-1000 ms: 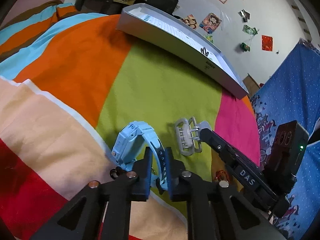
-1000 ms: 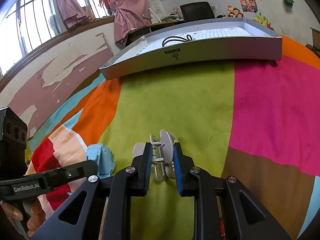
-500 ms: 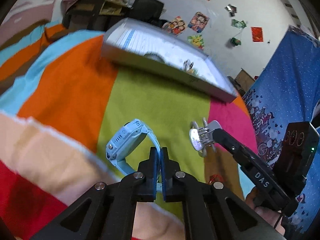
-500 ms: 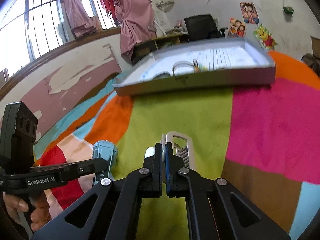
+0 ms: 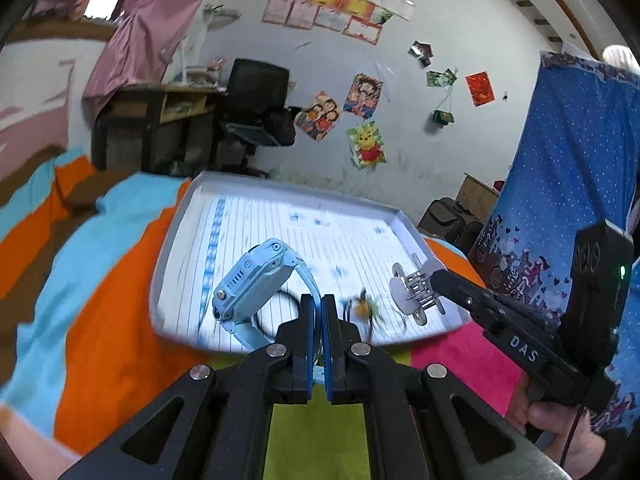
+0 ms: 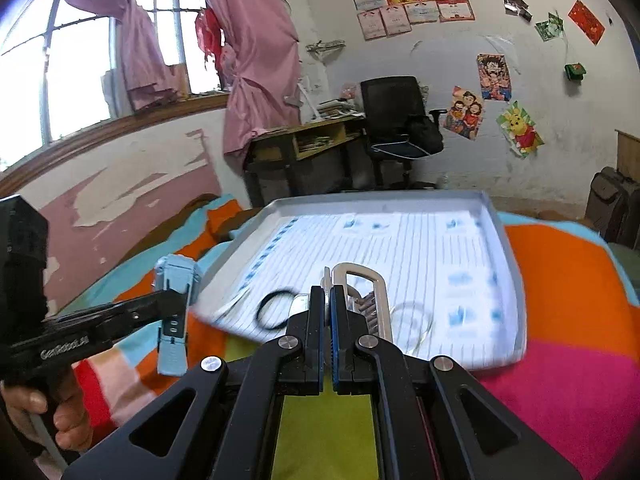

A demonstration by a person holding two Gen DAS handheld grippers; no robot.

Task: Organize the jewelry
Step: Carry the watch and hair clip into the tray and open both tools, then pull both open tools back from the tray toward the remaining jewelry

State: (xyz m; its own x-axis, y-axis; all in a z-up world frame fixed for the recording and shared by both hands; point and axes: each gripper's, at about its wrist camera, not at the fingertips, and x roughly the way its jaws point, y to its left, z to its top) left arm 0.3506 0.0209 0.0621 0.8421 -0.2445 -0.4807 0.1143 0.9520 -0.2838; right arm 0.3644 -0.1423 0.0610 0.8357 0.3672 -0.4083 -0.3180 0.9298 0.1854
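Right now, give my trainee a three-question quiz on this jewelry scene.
1. True or false: the left gripper is shut on the blue watch by its strap.
2. What does the right gripper carry? A) a black hair tie B) a grey hair claw clip C) a ring
3. Name the loose black loop lying in the tray.

Key:
1. True.
2. B, the grey hair claw clip.
3. A black hair tie.
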